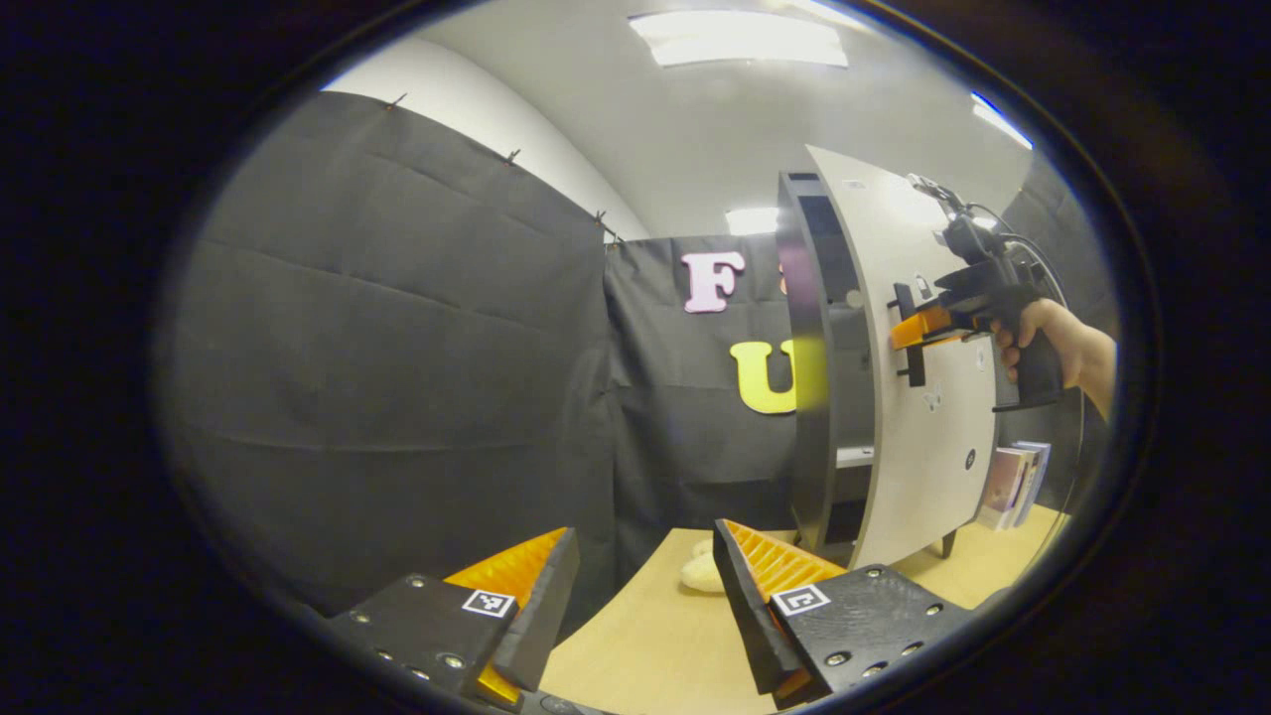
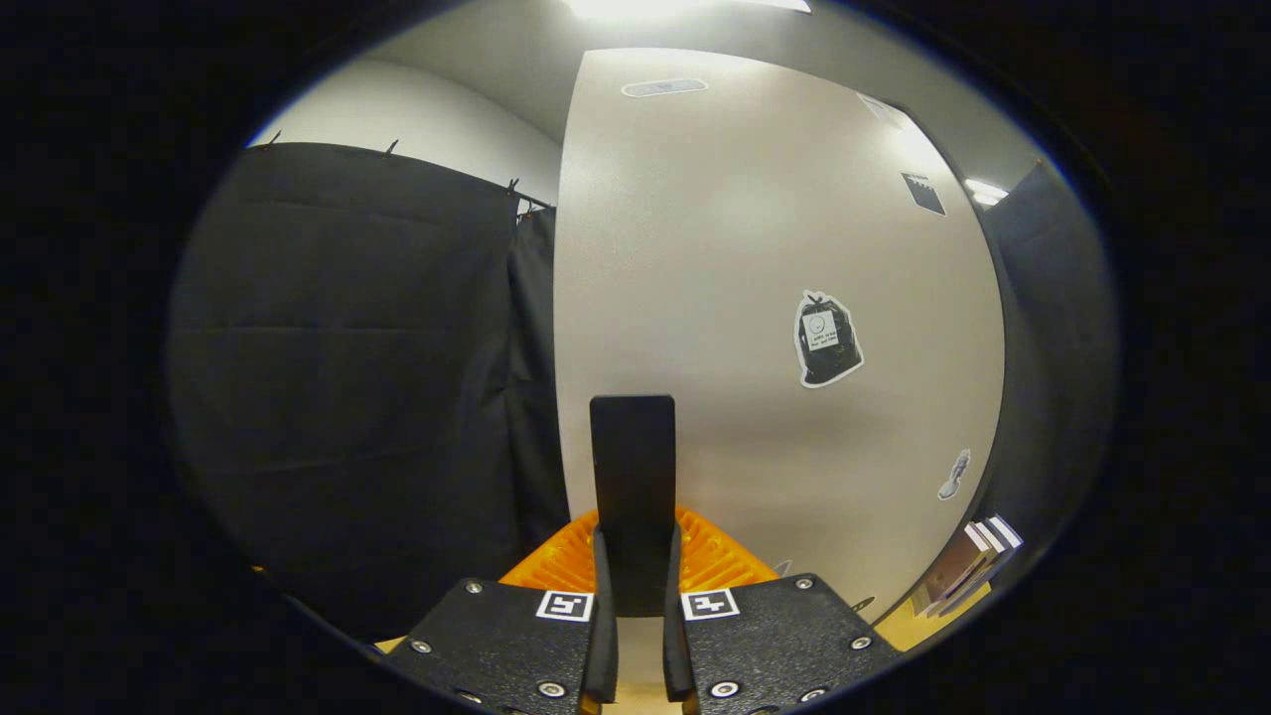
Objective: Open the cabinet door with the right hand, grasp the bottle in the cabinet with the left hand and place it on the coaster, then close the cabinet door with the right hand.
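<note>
The cabinet (image 1: 809,397) stands on the table with its pale grey door (image 1: 923,467) swung partly open. My right gripper (image 1: 909,333), held by a hand (image 1: 1053,338), is shut on the door's black vertical handle (image 1: 914,372). In the right gripper view the handle (image 2: 633,457) runs up between the closed fingers of the right gripper (image 2: 634,556), with the door (image 2: 755,248) just behind. Low over the table, left of the cabinet, my left gripper (image 1: 643,536) is open and holds nothing. A pale cream flat thing (image 1: 703,574), perhaps the coaster, lies by the cabinet's foot. The door hides most of the cabinet's inside.
The wooden table (image 1: 645,636) stretches from the left gripper to the cabinet. Several books (image 1: 1013,482) stand to the right of the cabinet, and the books (image 2: 968,561) are also at the door's lower right. Black cloth walls close in the left and back.
</note>
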